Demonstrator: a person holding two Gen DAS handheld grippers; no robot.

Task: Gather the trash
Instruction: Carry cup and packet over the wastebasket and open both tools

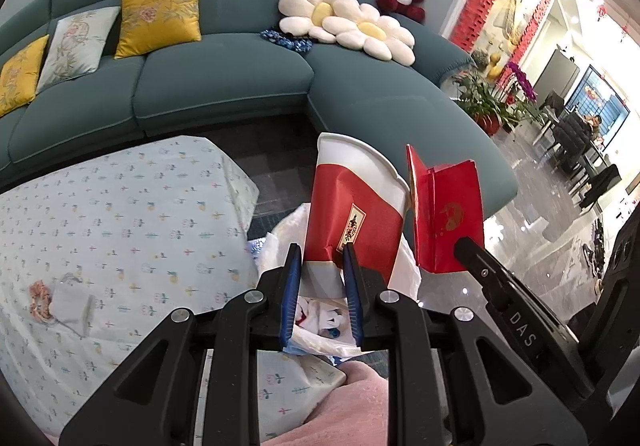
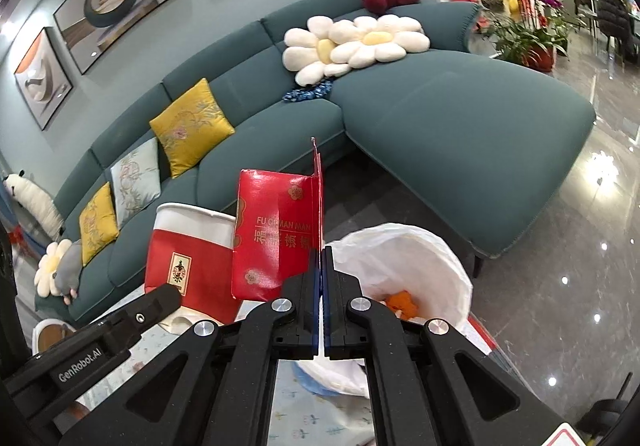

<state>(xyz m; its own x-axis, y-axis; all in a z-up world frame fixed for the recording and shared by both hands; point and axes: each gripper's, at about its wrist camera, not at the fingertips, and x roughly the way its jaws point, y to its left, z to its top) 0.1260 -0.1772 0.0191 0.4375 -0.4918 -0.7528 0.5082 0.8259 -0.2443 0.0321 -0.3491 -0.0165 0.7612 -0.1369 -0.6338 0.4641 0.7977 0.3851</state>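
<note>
- Left wrist view: left gripper (image 1: 320,252) jaws pinch the red paper cup (image 1: 356,217) above the white bin bag (image 2: 404,266) (likely poised for dropping).
- Right gripper (image 2: 321,260) jaws clamp the red carton (image 2: 276,234) beside it.

Left wrist: close behind its fingers, facing the sofa (image 1: 224,81).
Right wrist: likewise.
Shared: sofa, paper cup (image 1: 356,213), red box (image 2: 276,234).

A crushed red-and-white paper cup (image 1: 356,213) stands upright, pinched in the left tongs (image 1: 321,264). A red folded packet (image 2: 276,234), seemingly cardboard, sits clamped in the right tongs (image 2: 322,258), above a white-lined trash bag (image 2: 404,262).
</note>
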